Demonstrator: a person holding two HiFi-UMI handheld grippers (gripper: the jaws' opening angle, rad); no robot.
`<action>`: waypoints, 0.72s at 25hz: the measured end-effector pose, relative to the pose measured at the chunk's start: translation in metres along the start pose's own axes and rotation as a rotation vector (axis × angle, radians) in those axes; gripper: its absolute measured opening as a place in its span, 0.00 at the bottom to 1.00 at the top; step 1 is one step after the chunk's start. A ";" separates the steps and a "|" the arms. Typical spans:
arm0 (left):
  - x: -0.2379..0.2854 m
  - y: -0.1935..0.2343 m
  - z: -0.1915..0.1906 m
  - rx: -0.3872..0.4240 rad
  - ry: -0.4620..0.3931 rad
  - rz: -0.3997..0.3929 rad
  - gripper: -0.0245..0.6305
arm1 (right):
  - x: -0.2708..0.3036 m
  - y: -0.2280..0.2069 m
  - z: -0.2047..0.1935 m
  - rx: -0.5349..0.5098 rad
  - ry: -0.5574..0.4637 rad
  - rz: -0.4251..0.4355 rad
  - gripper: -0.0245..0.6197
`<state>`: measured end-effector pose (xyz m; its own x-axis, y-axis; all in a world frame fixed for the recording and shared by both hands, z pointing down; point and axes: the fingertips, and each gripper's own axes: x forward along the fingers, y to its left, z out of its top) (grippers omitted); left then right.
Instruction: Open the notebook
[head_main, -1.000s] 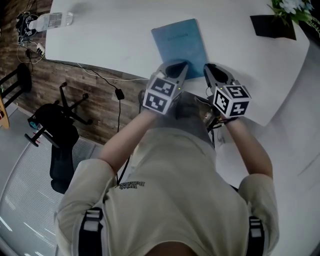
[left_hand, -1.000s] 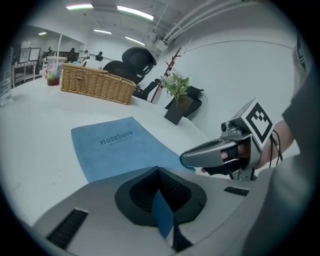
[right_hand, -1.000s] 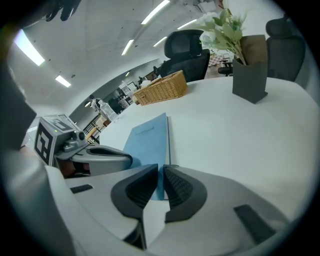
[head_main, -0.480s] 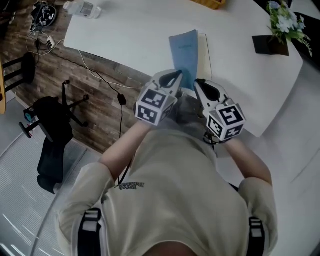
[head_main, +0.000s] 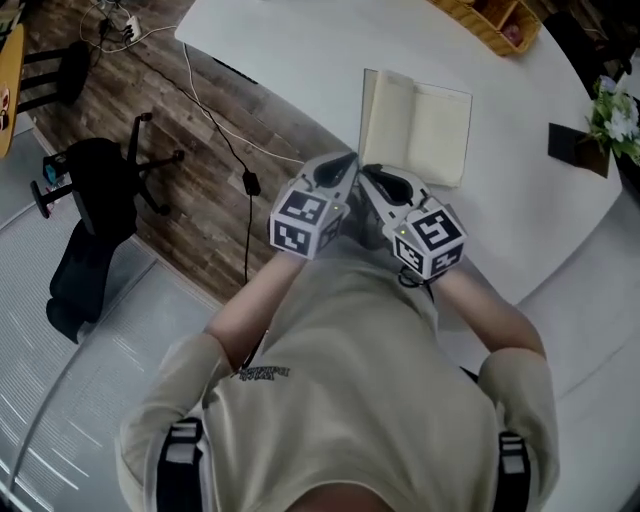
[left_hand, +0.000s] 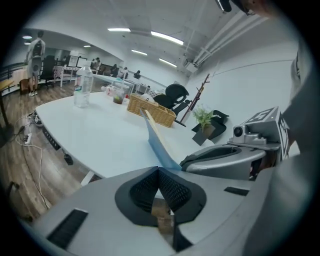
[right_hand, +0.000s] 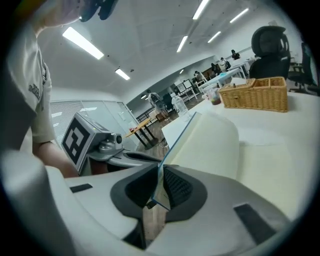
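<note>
The notebook (head_main: 432, 130) lies on the white table (head_main: 290, 60) with its cream pages showing. Its blue cover (right_hand: 176, 144) stands raised on the left, the near corner caught between the pads of my right gripper (right_hand: 159, 186). Those jaws have just been opening a little, and the cover is still between them. In the head view the right gripper (head_main: 368, 174) sits at the notebook's near edge. My left gripper (head_main: 350, 162) is close beside it on the left, shut with nothing in it. From the left gripper view (left_hand: 159, 172) the lifted cover (left_hand: 156, 142) rises just beyond the jaw tips.
A wicker basket (head_main: 490, 25) stands at the table's far side, and a potted plant (head_main: 612, 112) at the right edge. A water bottle (left_hand: 82, 87) is far off on the left. A black chair (head_main: 90, 190) and cables lie on the floor left of the table.
The notebook went from closed and flat to open: the blue cover swung up and the cream pages came into sight. Both grippers rose and drew together.
</note>
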<state>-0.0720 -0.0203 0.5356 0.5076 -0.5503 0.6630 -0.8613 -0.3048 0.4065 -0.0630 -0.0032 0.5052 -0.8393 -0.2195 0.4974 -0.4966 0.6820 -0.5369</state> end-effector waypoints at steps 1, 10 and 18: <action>-0.001 0.007 -0.005 -0.017 0.002 0.012 0.04 | 0.007 0.002 -0.003 0.005 0.005 0.017 0.10; 0.004 0.058 -0.038 -0.120 0.024 0.085 0.04 | 0.059 0.000 -0.030 0.044 0.056 0.128 0.11; 0.001 0.085 -0.052 -0.190 0.036 0.122 0.04 | 0.072 -0.022 -0.045 0.129 0.079 0.100 0.05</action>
<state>-0.1436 -0.0065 0.6036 0.4032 -0.5449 0.7352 -0.8986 -0.0839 0.4306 -0.1027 -0.0031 0.5834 -0.8687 -0.0960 0.4860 -0.4397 0.6015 -0.6670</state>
